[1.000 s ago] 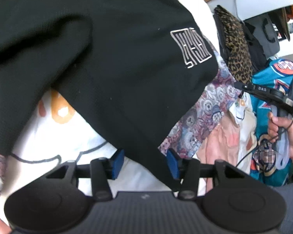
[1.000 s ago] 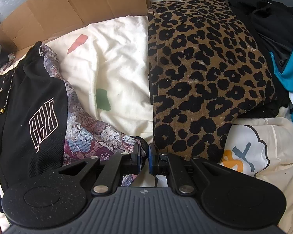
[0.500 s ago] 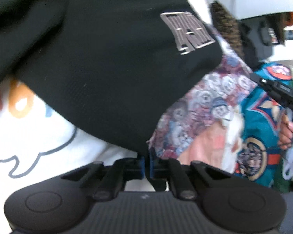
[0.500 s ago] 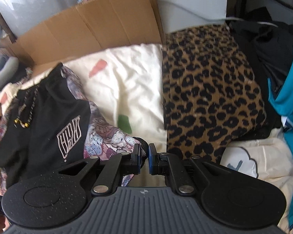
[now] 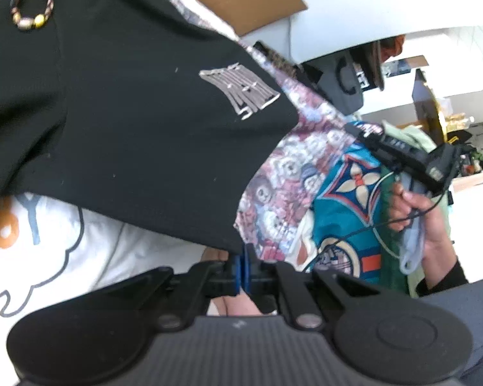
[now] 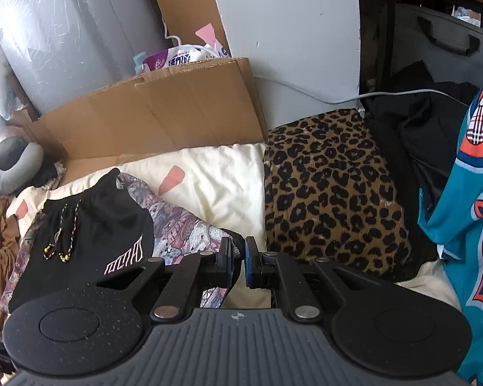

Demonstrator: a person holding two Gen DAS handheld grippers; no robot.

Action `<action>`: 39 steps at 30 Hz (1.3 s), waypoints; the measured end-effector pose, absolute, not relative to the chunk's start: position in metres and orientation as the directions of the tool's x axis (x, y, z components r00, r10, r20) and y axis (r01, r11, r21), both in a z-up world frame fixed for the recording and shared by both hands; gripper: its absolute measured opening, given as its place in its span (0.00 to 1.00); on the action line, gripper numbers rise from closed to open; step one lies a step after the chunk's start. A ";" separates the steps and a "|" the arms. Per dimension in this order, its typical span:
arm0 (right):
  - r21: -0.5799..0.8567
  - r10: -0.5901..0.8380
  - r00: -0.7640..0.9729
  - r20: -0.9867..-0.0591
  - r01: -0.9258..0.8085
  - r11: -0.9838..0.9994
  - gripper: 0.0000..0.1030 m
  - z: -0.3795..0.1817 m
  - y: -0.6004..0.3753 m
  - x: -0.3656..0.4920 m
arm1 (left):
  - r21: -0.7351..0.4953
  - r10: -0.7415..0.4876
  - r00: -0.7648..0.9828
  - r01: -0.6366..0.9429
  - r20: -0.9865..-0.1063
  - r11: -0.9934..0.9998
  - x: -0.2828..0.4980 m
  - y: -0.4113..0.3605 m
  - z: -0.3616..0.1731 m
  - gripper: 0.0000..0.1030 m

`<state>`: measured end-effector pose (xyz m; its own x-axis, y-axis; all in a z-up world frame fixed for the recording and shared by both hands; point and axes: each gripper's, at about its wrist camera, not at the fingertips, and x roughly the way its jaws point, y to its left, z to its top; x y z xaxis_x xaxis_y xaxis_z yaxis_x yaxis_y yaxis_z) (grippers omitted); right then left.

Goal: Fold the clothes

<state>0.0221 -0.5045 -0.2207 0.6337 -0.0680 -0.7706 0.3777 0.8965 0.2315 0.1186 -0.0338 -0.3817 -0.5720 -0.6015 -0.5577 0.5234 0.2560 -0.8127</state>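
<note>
Black knit fills most of the left wrist view: the black shorts (image 5: 119, 119) hang across the frame, their beaded drawstring (image 5: 32, 21) at the top left and a pale stitched logo (image 5: 240, 88) toward their right edge. Under them on the left lies a white cloth with an orange and grey cloud print (image 5: 32, 238). The left gripper (image 5: 241, 268) sits at the bottom centre — its blue pads are pressed together on the lower hem corner of the shorts. Right of the shorts a bear-print garment (image 5: 286, 177) hangs, then a teal patterned garment (image 5: 344, 199), and at the far right a hand (image 5: 421, 212) grips the handle of the other gripper tool, a thin cable looping beside it.

In the right wrist view, a grey neck pillow (image 6: 13, 164) sits at the far left, with brown cardboard (image 6: 164, 115) standing behind the bedding. The shorts (image 6: 90, 234) lie over the bear-print garment (image 6: 177, 225) on a cream quilt (image 6: 222, 180). The right gripper (image 6: 238, 262) at bottom centre has its fingers drawn close — a narrow slot stays between the blue pads, with a dark fabric edge of the bear-print garment caught in it. Just right of the gripper lies a folded leopard-print garment (image 6: 331, 193), with dark clothing (image 6: 412, 128) behind it, and the teal garment (image 6: 467, 212) hangs along the right edge.
</note>
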 end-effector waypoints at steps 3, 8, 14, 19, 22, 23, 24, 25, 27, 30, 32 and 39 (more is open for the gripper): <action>0.216 -0.073 0.617 -0.783 0.380 0.899 0.06 -0.229 -0.505 0.022 | -0.794 -0.559 -0.584 0.547 -0.589 0.265 0.108 -0.034 -0.383 0.02; 0.203 -0.058 0.544 -0.837 0.408 0.890 0.06 -0.267 -0.507 0.016 | -0.754 -0.483 -0.585 0.574 -0.651 0.319 0.097 -0.029 -0.394 0.02; 0.199 -0.017 0.456 -0.890 0.421 0.885 0.06 -0.318 -0.503 0.008 | -0.699 -0.404 -0.573 0.619 -0.713 0.358 0.094 -0.021 -0.410 0.01; 0.184 -0.006 0.402 -0.916 0.432 0.883 0.06 -0.348 -0.502 0.004 | -0.672 -0.369 -0.564 0.648 -0.739 0.357 0.090 -0.023 -0.414 0.01; 0.178 0.005 0.369 -0.929 0.436 0.882 0.06 -0.362 -0.502 0.003 | -0.661 -0.355 -0.559 0.662 -0.750 0.354 0.085 -0.026 -0.418 0.01; 0.178 0.012 0.356 -0.935 0.438 0.881 0.06 -0.367 -0.502 0.004 | -0.657 -0.349 -0.557 0.666 -0.753 0.353 0.084 -0.026 -0.418 0.01; 0.178 0.019 0.342 -0.940 0.439 0.881 0.06 -0.372 -0.502 0.004 | -0.655 -0.346 -0.557 0.669 -0.755 0.352 0.083 -0.026 -0.418 0.01; 0.178 0.027 0.328 -0.944 0.441 0.880 0.06 -0.377 -0.502 0.004 | -0.655 -0.343 -0.559 0.669 -0.755 0.352 0.083 -0.026 -0.417 0.01; 0.176 0.037 0.301 -0.953 0.452 0.875 0.07 -0.382 -0.503 0.005 | -0.655 -0.336 -0.563 0.672 -0.755 0.345 0.083 -0.027 -0.416 0.01; 0.191 0.036 0.333 -0.942 0.445 0.875 0.09 -0.370 -0.505 0.006 | -0.654 -0.322 -0.570 0.679 -0.756 0.334 0.081 -0.030 -0.413 0.01; 0.205 0.030 0.380 -0.925 0.429 0.880 0.11 -0.356 -0.507 0.009 | -0.650 -0.307 -0.573 0.685 -0.760 0.330 0.083 -0.029 -0.412 0.02; 0.233 0.006 0.489 -0.872 0.404 0.885 0.13 -0.333 -0.512 0.033 | -0.596 -0.359 -0.483 0.718 -0.799 0.360 0.112 -0.027 -0.385 0.23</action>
